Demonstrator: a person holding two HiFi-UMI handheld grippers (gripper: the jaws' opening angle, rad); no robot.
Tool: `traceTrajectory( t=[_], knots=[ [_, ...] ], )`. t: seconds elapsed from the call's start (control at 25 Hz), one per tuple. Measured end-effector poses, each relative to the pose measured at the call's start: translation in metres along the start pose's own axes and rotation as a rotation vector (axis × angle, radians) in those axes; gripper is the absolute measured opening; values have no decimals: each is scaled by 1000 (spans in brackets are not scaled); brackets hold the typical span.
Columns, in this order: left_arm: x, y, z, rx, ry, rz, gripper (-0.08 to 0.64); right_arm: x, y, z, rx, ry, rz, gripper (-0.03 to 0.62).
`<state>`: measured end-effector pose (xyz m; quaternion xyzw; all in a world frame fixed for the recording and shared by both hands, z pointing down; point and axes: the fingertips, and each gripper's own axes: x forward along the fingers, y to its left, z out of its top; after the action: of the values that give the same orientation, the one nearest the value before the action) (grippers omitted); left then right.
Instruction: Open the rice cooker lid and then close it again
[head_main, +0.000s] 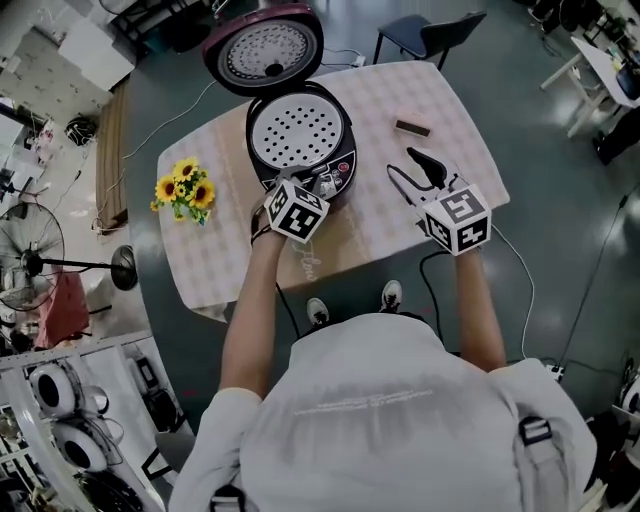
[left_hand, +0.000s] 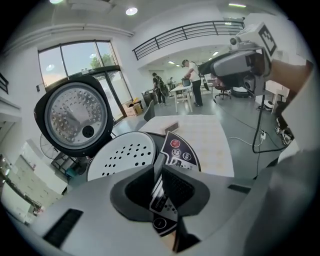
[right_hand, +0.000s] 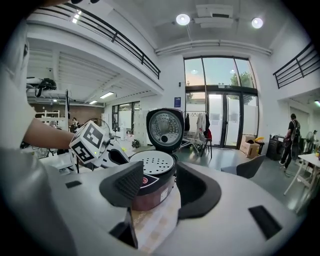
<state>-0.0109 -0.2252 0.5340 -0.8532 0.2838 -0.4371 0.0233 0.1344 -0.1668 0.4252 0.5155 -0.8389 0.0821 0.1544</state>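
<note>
The round dark-red rice cooker (head_main: 345, 150) stands on the checked bench (head_main: 450, 110). Its lid (head_main: 265, 48) is tipped fully open at the back, baring a white perforated plate (head_main: 298, 133) inside.

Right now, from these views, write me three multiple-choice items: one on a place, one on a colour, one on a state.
1. The sunflowers stand: A. on the floor B. on the table, left of the rice cooker in the head view C. on a chair
2. The cooker's shell is: A. blue B. green C. maroon
3. The lid is: A. raised open B. latched shut C. lying on the table

B: they sit by the table's left edge. C: body and lid rim show dark red. A: it stands up behind the exposed perforated plate.
</note>
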Motion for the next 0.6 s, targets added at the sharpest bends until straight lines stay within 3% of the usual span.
traceTrajectory(
  t=[0.32,0.44,0.6],
  knots=[
    [-1,2,5,-33,-49,-12,66,-1,-7,27,-46,-54,-15,224],
    [-7,11,8,-122,-143,-21,66,1,-8,36,-74,-61,-17,225],
    [-37,41,21,-324,-352,20,93,4,-12,50,-94,-83,-27,225]
  ],
)
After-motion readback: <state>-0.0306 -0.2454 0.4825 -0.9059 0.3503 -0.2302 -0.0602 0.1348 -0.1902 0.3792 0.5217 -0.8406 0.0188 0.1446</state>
